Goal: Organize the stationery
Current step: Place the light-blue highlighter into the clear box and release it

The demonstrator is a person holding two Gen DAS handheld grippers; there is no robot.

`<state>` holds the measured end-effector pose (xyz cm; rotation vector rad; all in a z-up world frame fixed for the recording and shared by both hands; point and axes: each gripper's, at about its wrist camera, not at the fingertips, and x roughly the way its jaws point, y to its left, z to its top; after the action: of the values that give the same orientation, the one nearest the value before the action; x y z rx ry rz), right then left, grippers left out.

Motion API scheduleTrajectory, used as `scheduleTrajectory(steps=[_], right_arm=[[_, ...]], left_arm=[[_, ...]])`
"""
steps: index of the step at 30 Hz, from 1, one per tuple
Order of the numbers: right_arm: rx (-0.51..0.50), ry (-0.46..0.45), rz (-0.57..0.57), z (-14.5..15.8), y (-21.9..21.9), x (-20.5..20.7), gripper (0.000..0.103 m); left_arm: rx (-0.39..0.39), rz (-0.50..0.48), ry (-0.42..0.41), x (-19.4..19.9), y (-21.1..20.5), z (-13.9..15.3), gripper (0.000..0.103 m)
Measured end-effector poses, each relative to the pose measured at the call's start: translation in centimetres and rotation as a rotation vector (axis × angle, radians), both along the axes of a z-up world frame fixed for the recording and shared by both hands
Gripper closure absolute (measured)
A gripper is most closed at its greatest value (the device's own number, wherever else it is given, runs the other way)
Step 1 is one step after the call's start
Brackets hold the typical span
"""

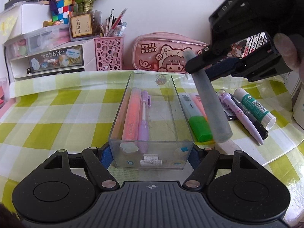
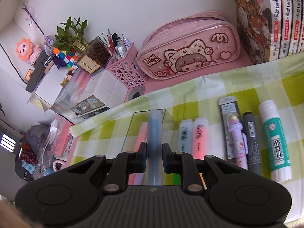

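1. The tabletop (image 1: 57, 114), under a green checked cloth, carries a clear plastic tray (image 1: 152, 146) lying lengthwise away from the left tongs (image 1: 151, 154), whose pads clamp its near end wall. Keeping that hold firm looks wise, so the tray does not slide when something drops in.
2. The tray already holds a pink highlighter (image 1: 132, 114) and a purple pen (image 1: 144, 117) along its left side; the right half is free, so that is the best place to aim.
3. The right tongs (image 2: 154, 158) are clenched on a blue-grey highlighter (image 1: 209, 102), held in the air above the tray's right wall and slanting downward.
4. To do this well, I would bring it over the free lane, turn it parallel to the pink highlighter, lower it close to the floor, then let go.
5. Beside the tray wait a green highlighter (image 1: 197, 121), a glue stick (image 1: 254, 108) and more pens; keep the swing clear of them.
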<state>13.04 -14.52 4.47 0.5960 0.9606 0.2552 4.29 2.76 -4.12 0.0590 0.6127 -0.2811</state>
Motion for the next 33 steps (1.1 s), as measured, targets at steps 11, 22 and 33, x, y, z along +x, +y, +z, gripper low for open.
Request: scheduleTrajectory(steps=[11,22,33], right_arm=[[-0.063,0.109,-0.019,-0.8,3.4,4.2,0.075],[-0.184,0.174,-0.027,-1.9,5.2,5.8,0.075],[-0.215,0.2,-0.017,-2.4,6.3,6.6,0.075]], left_arm=[[-0.006,0.0,0.0,0.0,0.1,0.0,0.029],[-0.013,-0.008,0.0,0.0,0.1,0.0,0.029],[-0.009,-0.012,0.001,-0.1,0.1,0.0,0.029]])
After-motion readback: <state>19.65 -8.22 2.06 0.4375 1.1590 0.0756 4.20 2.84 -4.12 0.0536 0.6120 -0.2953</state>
